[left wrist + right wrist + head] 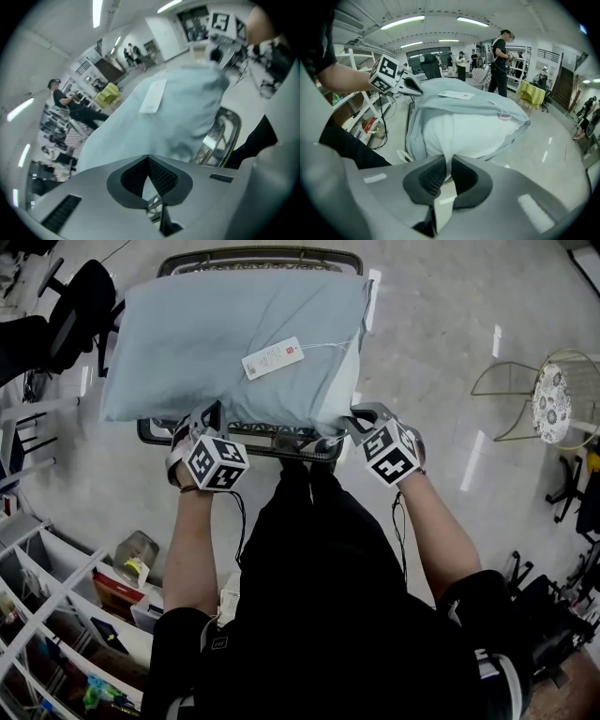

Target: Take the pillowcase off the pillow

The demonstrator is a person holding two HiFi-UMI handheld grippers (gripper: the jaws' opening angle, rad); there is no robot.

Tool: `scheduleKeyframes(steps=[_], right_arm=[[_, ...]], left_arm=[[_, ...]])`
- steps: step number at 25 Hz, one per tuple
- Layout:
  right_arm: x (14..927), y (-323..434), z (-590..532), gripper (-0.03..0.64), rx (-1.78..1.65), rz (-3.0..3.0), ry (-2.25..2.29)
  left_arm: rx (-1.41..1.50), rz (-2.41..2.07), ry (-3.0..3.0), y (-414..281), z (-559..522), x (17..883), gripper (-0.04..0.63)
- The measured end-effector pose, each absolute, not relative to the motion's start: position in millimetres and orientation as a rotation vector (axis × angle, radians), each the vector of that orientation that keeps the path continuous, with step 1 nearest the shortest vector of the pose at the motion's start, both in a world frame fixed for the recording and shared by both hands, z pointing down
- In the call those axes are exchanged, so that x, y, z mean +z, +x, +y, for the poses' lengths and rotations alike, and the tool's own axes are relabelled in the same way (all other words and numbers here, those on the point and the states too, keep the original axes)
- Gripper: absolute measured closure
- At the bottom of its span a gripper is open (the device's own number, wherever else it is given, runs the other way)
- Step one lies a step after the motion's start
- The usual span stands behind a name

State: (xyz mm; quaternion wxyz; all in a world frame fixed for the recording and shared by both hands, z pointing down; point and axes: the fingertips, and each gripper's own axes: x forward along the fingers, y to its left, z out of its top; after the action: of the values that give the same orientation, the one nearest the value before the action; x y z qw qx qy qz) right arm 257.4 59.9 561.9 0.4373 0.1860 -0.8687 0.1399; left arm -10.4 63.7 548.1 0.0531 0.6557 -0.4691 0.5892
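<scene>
A pillow in a light blue pillowcase lies on a metal-framed stand, with a white tag on top. At its near left corner my left gripper is shut on a fold of the blue pillowcase; the pads meet with the cloth between them. At the near right corner the case's open end bares the white pillow. My right gripper is shut there on a pinch of that white fabric, seen between its pads. The left gripper's cube shows across the pillow.
A wire chair with a round patterned cushion stands on the floor at the right. White shelves with boxes are at the lower left, a black office chair at the upper left. People stand in the far room.
</scene>
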Motion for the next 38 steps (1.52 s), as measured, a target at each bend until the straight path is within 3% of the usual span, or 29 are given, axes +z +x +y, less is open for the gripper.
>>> scheduleKeyframes(steps=[3,6,7,9,11,13,14,15,17,25,30,33,36,38], right_arm=[[562,272,43,0.584,0.419,-2.153,0.541],[559,269,41,0.584,0.465,-2.166,0.541],[559,266,42,0.584,0.478,-2.169,0.54],[560,264,44,0.583,0.521,-2.175,0.549],[561,266,47,0.583,0.553,-2.179,0.557],[561,267,48,0.583,0.539,-2.18,0.556],[559,268,48,0.583,0.521,-2.181,0.555],[556,268,48,0.583,0.501,-2.184,0.556],[549,268,46,0.583,0.472,-2.198,0.555],[533,272,50,0.583,0.45,-2.225,0.473],[536,272,53,0.584,0.465,-2.175,0.522],[535,260,56,0.586,0.462,-2.144,0.559],[534,255,65,0.586,0.498,-2.121,0.6],[533,254,73,0.586,0.516,-2.112,0.616]], left_arm=[[1.613,-1.482,1.931,-40,70,547,0.591],[1.479,-1.388,2.07,-14,84,549,0.586],[1.522,-1.326,2.119,1,89,556,0.563],[1.611,-1.227,2.167,25,95,576,0.408],[1.673,-1.211,2.161,37,93,595,0.363],[1.744,-1.254,2.125,36,82,606,0.365],[1.794,-1.29,2.1,31,76,607,0.412],[1.837,-1.324,2.078,25,71,604,0.533],[1.879,-1.354,2.044,9,66,595,0.583],[1.9,-1.376,1.981,-41,76,559,0.586],[1.699,-1.337,2.025,-60,83,562,0.587],[1.715,-1.326,2.16,-29,85,556,0.584],[1.666,-1.274,2.389,37,94,540,0.484],[1.609,-1.179,2.517,81,99,538,0.452]])
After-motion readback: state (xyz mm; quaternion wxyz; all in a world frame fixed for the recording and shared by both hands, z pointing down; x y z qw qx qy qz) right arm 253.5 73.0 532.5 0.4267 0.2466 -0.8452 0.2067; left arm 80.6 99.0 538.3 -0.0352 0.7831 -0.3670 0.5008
